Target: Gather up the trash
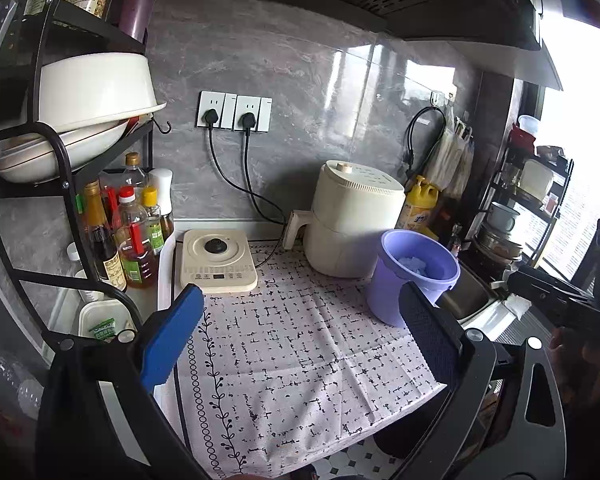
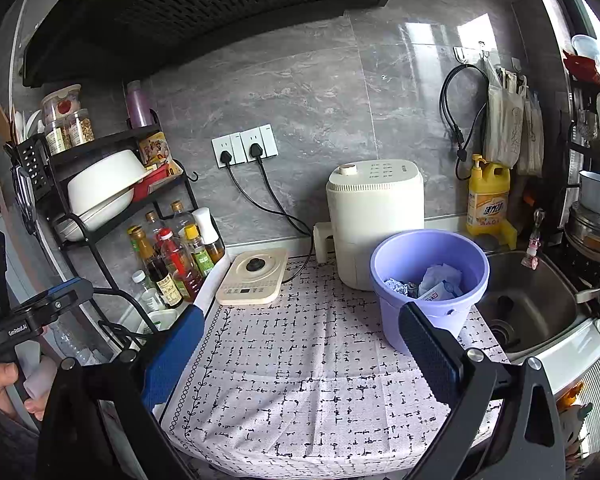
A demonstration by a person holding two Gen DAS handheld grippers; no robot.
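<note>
Left gripper (image 1: 302, 328): fingers spread, nothing held | right gripper (image 2: 302, 342): fingers spread, nothing held | purple bin (image 2: 428, 280): crumpled trash (image 2: 436, 282) contained, air fryer (image 2: 374, 216) just behind

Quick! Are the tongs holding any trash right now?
Left tongs: open, holding nothing.
Right tongs: open, holding nothing.

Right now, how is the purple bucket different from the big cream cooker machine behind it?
The round purple plastic bucket is open on top with crumpled trash inside; the tall cream air-fryer-style cooker is closed, with a knob on top. The bucket is shorter and sits nearer the front edge; the cooker stands back by the wall. Both stand upright on the patterned cloth.
</note>
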